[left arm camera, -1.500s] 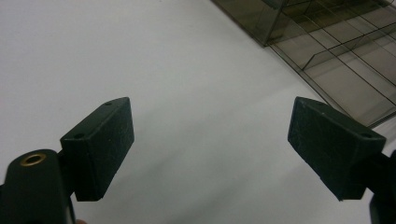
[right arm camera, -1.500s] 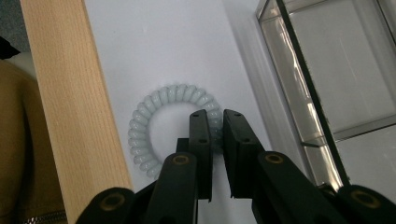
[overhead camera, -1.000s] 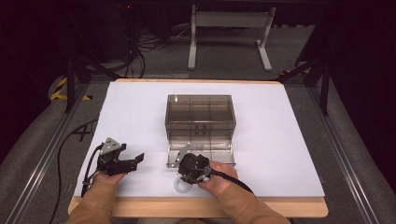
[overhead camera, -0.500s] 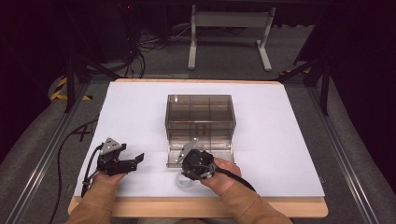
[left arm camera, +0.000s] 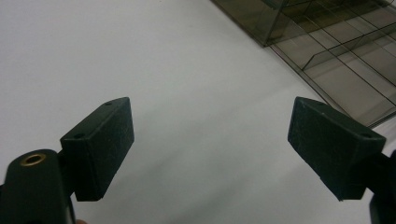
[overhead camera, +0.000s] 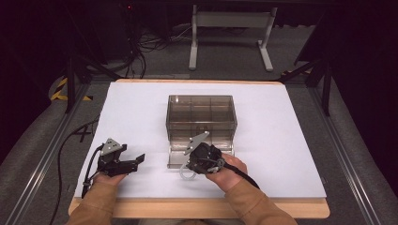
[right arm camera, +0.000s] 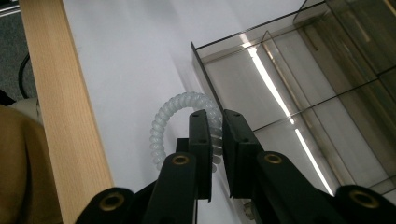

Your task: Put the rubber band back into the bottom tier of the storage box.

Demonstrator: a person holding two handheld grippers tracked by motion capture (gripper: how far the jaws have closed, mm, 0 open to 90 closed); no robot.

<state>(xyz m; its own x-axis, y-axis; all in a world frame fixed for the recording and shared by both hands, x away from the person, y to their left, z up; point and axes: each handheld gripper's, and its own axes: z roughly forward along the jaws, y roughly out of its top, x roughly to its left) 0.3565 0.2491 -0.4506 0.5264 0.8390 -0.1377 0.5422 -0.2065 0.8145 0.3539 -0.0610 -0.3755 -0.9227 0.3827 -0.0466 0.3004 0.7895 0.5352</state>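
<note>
Spiral hair tie (overhead camera: 187,174), pale and translucent, hangs from the right gripper (overhead camera: 196,164) in the high view, just in front of the smoky clear organizer box (overhead camera: 202,111) and its pulled-out tray. Left of that box, the left gripper (overhead camera: 133,162) rests low over the white table sheet (overhead camera: 291,136).

Along the left gripper view, the jaws stand wide apart with bare sheet between them; the box's tray lies beyond, to the upper right.

From the right gripper view, the narrow jaws pinch the hair tie's coil (right arm camera: 180,112), which loops over the sheet right beside the tray's near corner (right arm camera: 196,49).
</note>
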